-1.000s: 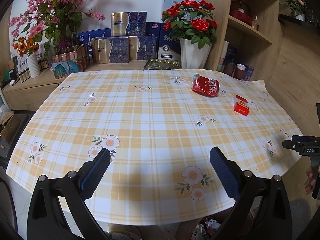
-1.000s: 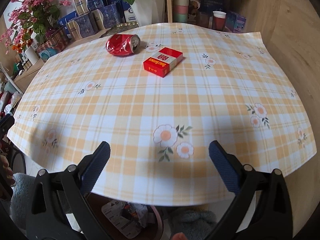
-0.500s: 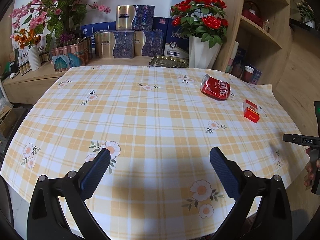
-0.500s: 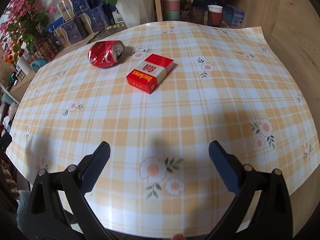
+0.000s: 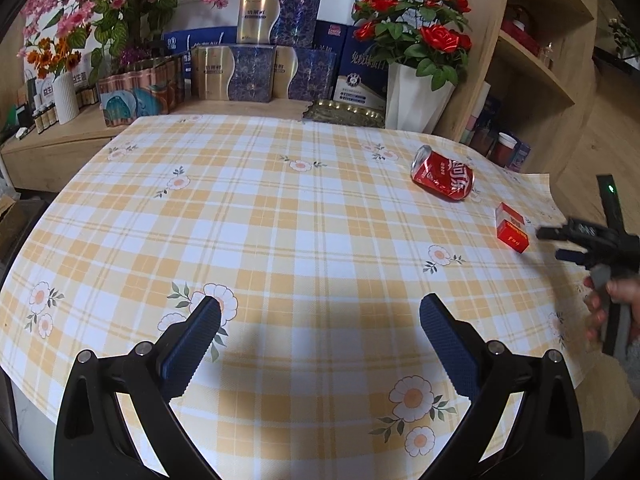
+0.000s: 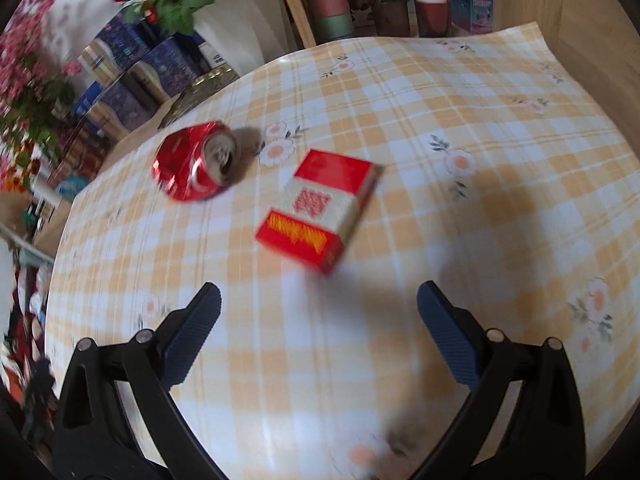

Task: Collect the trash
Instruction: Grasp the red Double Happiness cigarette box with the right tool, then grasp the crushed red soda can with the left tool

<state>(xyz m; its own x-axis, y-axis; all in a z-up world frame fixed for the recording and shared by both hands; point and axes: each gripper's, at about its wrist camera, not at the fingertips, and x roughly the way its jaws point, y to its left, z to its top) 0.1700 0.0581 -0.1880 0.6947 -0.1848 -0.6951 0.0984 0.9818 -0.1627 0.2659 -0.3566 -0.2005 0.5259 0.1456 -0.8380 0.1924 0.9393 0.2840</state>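
Note:
A crushed red soda can (image 5: 442, 174) lies on its side on the checked tablecloth (image 5: 280, 232), far right in the left wrist view. A red and white cigarette pack (image 5: 512, 229) lies just in front of it. In the right wrist view the can (image 6: 196, 160) and the pack (image 6: 320, 210) are close ahead. My right gripper (image 6: 318, 304) is open and empty, hovering just short of the pack; it also shows in the left wrist view (image 5: 560, 244). My left gripper (image 5: 320, 316) is open and empty over the table's near middle.
A white pot of red roses (image 5: 416, 96), gift boxes (image 5: 240, 72) and a flat metal tray (image 5: 344, 112) stand along the table's far side. A wooden shelf unit (image 5: 532, 60) with cups rises at the right. A pink flower arrangement (image 5: 100, 20) stands at the back left.
My right gripper has moved forward over the table toward the pack and can, which now look much nearer. My left gripper has also advanced over the table. Both stayed open.

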